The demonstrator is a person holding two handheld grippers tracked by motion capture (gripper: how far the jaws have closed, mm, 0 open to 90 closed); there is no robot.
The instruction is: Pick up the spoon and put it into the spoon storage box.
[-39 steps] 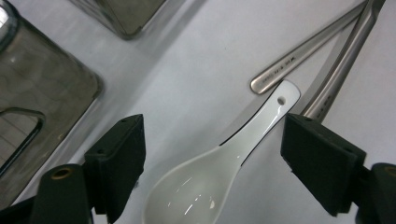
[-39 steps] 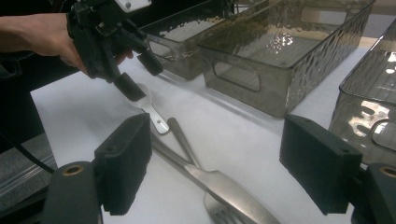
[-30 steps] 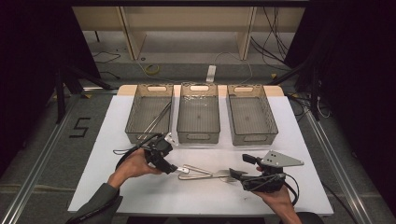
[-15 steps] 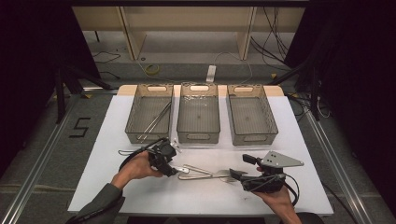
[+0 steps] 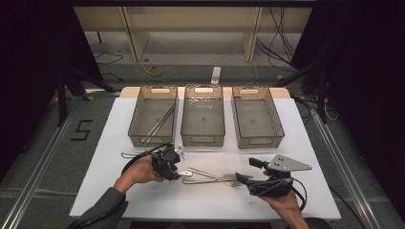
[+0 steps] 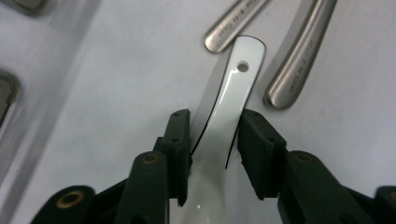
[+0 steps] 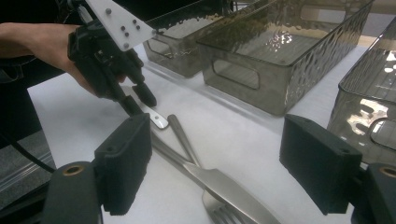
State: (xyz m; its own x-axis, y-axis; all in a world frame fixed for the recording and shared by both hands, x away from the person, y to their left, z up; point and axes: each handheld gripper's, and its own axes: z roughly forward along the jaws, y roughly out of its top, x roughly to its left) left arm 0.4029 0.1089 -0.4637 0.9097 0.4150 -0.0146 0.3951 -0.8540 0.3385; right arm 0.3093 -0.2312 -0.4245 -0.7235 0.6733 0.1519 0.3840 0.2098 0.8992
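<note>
A white spoon with a hole in its handle lies on the white table, beside two metal handles. My left gripper straddles the spoon's handle. Its jaws have just been closing: the left pad is at the handle's edge, and a thin gap remains at the right pad. From above, the left gripper sits at the left end of the cutlery pile. My right gripper stands wide open, with a knife and a fork on the table below it.
Three clear plastic bins stand in a row at the back: the left bin holds long metal utensils, while the middle bin and right bin look bare. Cables trail from both grippers. Beyond the table are dark floor and shelving.
The left gripper has edged right and down onto the end of the cutlery pile, and its jaws have narrowed around the white spoon's handle. The right gripper has stayed still.
</note>
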